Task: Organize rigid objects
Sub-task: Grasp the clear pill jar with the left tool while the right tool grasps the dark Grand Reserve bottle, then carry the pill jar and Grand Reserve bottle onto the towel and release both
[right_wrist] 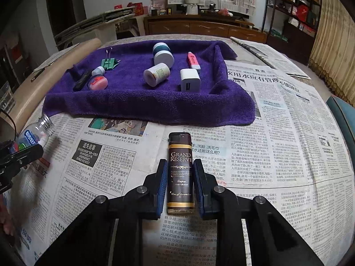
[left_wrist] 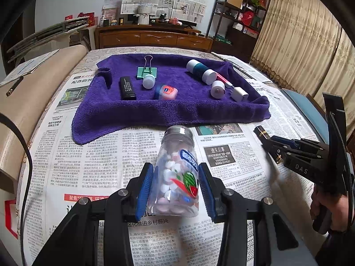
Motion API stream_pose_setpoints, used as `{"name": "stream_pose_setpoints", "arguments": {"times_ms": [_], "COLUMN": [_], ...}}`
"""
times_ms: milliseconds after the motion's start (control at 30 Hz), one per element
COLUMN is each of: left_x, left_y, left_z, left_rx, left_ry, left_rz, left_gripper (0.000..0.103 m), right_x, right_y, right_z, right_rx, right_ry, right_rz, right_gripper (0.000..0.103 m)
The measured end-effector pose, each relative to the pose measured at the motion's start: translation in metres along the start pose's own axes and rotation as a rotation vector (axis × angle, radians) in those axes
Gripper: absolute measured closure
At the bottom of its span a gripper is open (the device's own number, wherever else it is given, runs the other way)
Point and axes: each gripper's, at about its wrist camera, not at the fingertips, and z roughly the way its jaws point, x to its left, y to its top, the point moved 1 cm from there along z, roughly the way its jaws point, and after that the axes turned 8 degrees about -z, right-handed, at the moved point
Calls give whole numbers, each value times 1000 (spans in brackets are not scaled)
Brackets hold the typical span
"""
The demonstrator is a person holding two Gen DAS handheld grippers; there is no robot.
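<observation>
While the left hand-held gripper [left_wrist: 176, 190] clamps a candy-filled jar [left_wrist: 176, 173], the right [right_wrist: 180, 181] pinches a lighter [right_wrist: 180, 173].

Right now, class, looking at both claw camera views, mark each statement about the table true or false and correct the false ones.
1. The left claw grips a clear candy jar. True.
2. The right claw is closed on a white charger. False: it is closed on the dark lighter; the white charger lies on the towel.
3. The purple towel lies on newspaper. True.
4. The green binder clip sits off the towel. False: it is on the towel.
</observation>
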Motion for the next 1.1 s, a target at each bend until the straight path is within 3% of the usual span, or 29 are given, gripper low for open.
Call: {"name": "stream_pose_setpoints", "arguments": {"times_ms": [133,233,467,833,933,967,1033,1100], "left_x": [2,3,3,-13,-21,-20,-14,-14], "left_y": [3,5,2,-17,-25,-25,-25,-24], "left_z": [-5,-3,4,18,17,16,15,15], "left_rx": [-19,-1,11,80,39,31,17,24], "left_ry": [-1,2,-26,105,177,180,146,146], "left_rz": [-8,-6,14,74,112,111,69,75], "left_gripper": [66,73,72,64,55,55,64,64], "right_x": [-3,-5,-6,-4,-3,-3,-3,-3], "right_y": [-1,-1,-3,-3,-3,-3,-4,-4], "right_z": [-1,-2,-2,-3,-3,-3,-3,-3], "right_rx": [0,9,13,13,14,13,13,12], "right_ry": [23,35,38,34,29,28,28,30], "right_rz": [15,24,19,0,-13,-14,-16,-17], "right_gripper": [80,80,80,80,80,80,79,79]}}
